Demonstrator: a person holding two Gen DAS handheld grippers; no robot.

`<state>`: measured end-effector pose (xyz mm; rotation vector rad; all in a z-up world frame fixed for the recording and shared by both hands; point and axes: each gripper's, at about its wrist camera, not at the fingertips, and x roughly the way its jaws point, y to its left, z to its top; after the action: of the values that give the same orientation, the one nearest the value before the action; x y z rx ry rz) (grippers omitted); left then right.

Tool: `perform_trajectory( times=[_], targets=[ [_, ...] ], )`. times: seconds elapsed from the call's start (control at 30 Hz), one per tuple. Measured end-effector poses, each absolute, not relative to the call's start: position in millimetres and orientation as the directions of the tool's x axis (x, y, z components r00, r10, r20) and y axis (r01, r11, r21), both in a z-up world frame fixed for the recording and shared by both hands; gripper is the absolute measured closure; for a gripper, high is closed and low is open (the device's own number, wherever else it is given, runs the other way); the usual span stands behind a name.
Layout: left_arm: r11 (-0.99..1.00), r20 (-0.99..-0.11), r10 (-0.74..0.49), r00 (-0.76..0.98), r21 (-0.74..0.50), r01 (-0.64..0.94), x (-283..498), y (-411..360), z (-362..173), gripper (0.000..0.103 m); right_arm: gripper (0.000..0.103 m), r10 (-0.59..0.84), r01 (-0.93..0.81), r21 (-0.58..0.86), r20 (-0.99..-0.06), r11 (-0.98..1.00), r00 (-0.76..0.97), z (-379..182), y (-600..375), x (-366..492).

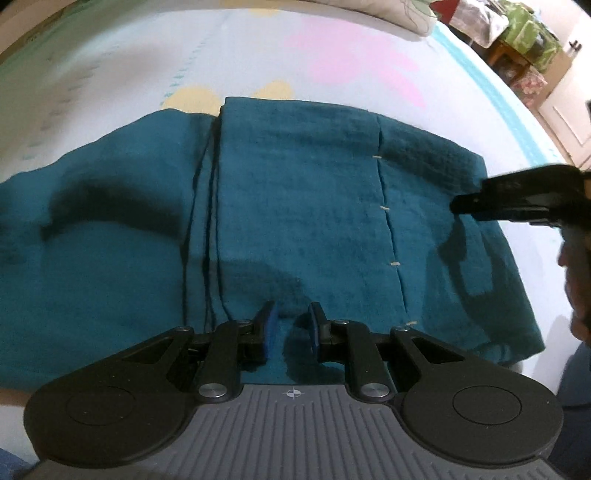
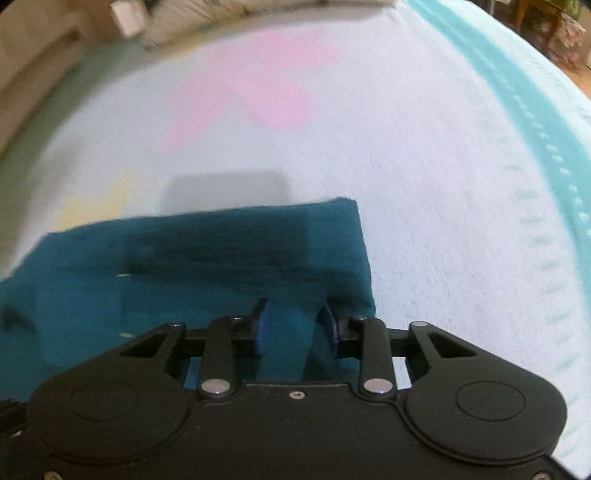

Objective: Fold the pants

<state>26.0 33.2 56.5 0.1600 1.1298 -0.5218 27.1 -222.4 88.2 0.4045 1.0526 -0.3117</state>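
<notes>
Teal pants [image 1: 295, 206] lie folded on a pale bedsheet [image 1: 129, 66]. A folded layer covers the middle, and a seam with pale stitches runs down its right side. My left gripper [image 1: 291, 317] hovers low over the near edge of the pants, jaws open with nothing between the blue pads. My right gripper [image 2: 295, 317] is over the right end of the pants [image 2: 221, 258], jaws open, fabric below them. It also shows in the left wrist view [image 1: 517, 199] at the right, above the cloth.
The bedsheet [image 2: 424, 184] has pink and yellow patches and a turquoise band [image 2: 535, 129] along its right side. Pillows [image 1: 388, 11] lie at the far end. Furniture and a door [image 1: 565, 110] stand beyond the bed's right edge.
</notes>
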Motion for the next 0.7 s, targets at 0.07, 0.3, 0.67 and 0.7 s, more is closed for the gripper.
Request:
perform_trajectory(
  times=[0.07,0.3,0.67,0.7],
  targets=[
    [0.87,-0.894,-0.312,0.322,-0.133,0.474,26.4,30.4,55.7,0.085,0.064,-0.09,0.436,0.128,-0.891,0.891,0.446,87.0,-218.9,31.5],
    [0.863,-0.892,-0.268,0.365,-0.054,0.502,10.6,17.4,55.8,0.084,0.063,-0.147,0.405,0.048,-0.888,0.913,0.436,77.9,-211.9,34.6],
    [0.877,-0.889,-0.23,0.395,-0.014,0.479,11.0,8.2,55.9,0.083,0.063,-0.167,0.387,0.027,-0.872,0.922,0.461,87.5,-189.4,30.4],
    [0.876,-0.891,-0.228,0.393,-0.012,0.482,11.8,7.6,56.3,0.083,0.063,-0.174,0.383,0.018,-0.869,0.924,0.462,88.0,-187.4,29.9]
  ],
)
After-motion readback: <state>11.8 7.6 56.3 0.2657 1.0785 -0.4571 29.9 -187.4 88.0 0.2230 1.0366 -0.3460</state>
